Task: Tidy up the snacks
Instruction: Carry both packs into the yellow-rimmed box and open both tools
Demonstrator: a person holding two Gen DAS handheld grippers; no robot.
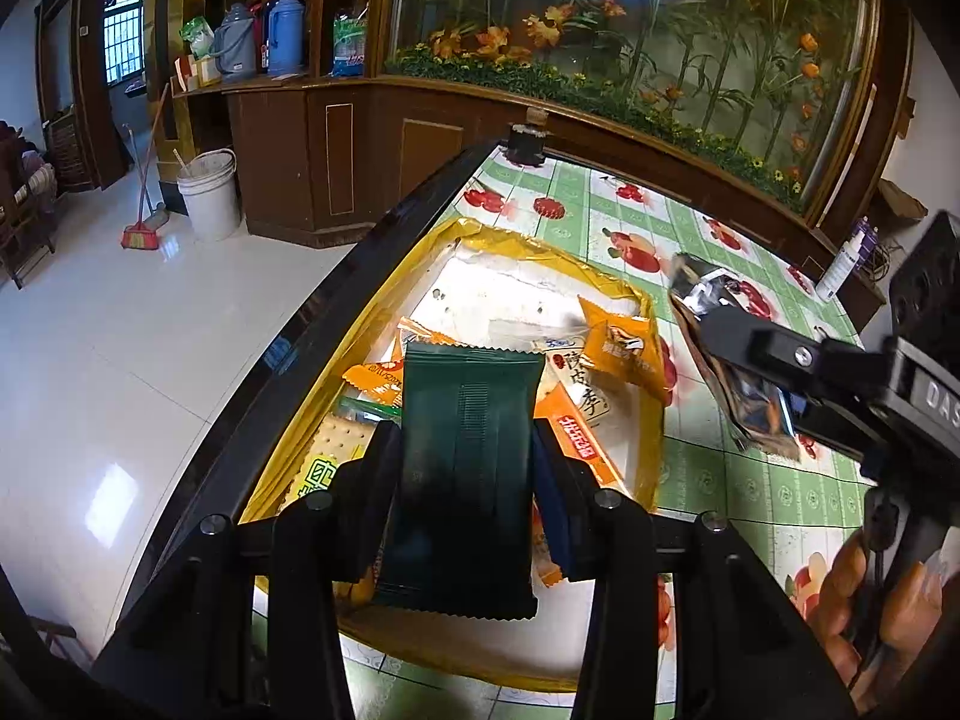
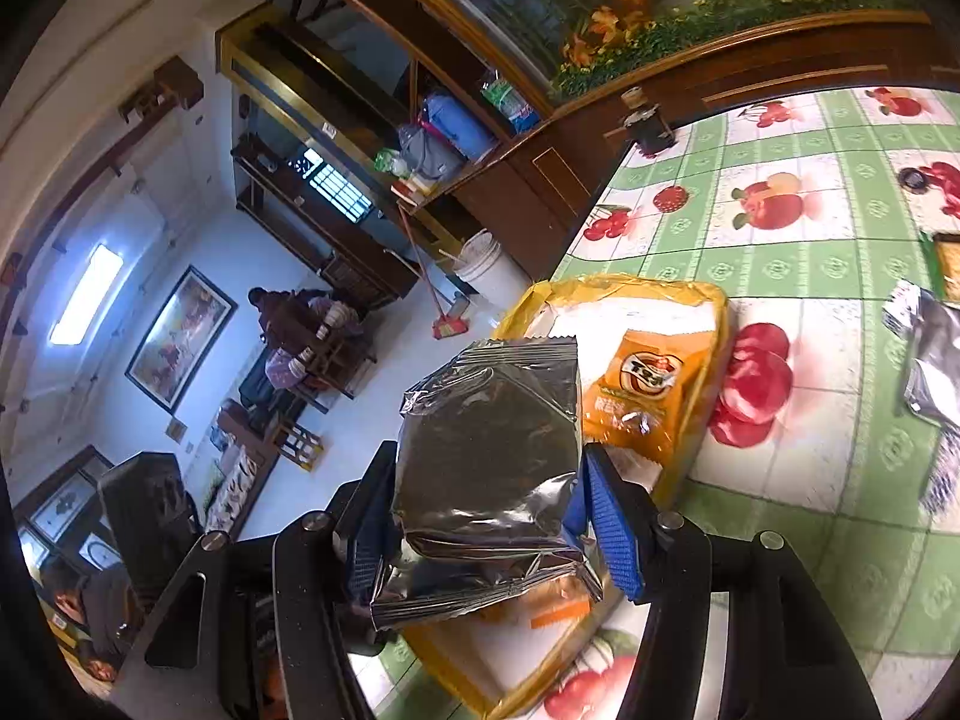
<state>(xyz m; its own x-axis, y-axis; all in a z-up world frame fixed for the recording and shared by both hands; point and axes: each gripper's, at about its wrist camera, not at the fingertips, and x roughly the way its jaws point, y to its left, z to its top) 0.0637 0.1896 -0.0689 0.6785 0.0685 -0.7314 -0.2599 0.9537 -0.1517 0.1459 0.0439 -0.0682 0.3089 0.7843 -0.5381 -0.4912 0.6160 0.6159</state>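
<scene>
A yellow-rimmed tray (image 1: pixel 651 396) lies on the table near its left edge and holds several snack packets, among them an orange packet (image 1: pixel 624 348). My left gripper (image 1: pixel 465 450) is shut on a dark green packet (image 1: pixel 468 420) and holds it above the tray. My right gripper (image 2: pixel 486 516) is shut on a silver foil packet (image 2: pixel 489 468) and holds it over the tray's edge (image 2: pixel 723 324). The orange packet (image 2: pixel 645 396) also shows in the right wrist view. In the left wrist view the right gripper (image 1: pixel 744 354) hangs with the foil packet (image 1: pixel 738 396) just right of the tray.
The table has a green checked cloth with fruit prints (image 1: pixel 750 492) and a dark raised edge (image 1: pixel 312 330). More packets (image 2: pixel 936 360) lie on the cloth at the right. A dark jar (image 1: pixel 526 141) stands at the far corner, a white bottle (image 1: pixel 843 261) at the right. A wooden cabinet stands behind.
</scene>
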